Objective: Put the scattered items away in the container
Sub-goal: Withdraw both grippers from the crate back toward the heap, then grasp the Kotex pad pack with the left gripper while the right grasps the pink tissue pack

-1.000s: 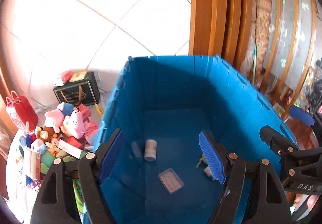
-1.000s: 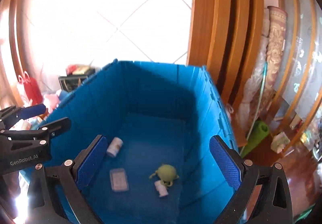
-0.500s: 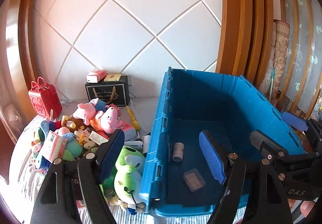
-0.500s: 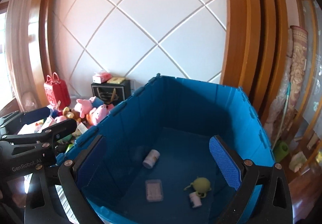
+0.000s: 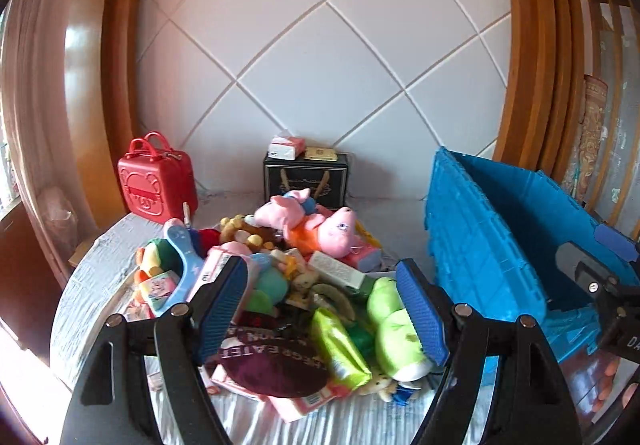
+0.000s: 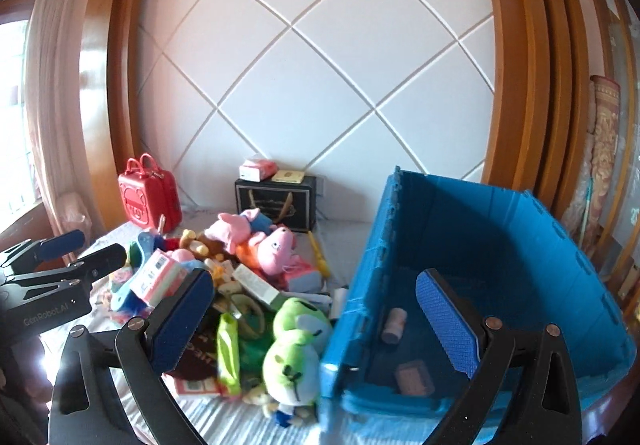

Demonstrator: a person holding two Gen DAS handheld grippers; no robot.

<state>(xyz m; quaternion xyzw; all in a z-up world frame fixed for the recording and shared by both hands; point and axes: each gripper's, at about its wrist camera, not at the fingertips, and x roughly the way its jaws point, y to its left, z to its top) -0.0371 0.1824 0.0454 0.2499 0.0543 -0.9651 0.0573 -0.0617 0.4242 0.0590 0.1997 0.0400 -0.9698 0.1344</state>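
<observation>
A blue plastic crate stands on the right of the bed. A small white bottle and a flat clear case lie inside it. A pile of toys and packets lies left of it: pink pig plushies, a green frog plush, a lime packet. My left gripper is open and empty above the pile. My right gripper is open and empty over the crate's left wall.
A red toy suitcase and a black box with small cartons on top stand by the quilted white wall. Wooden frames flank the wall. The bed sheet falls away at the left.
Both grippers have pulled up and back out of the crate and swung left. The left view now faces the toy pile; the right view shows the crate's left wall and the pile.
</observation>
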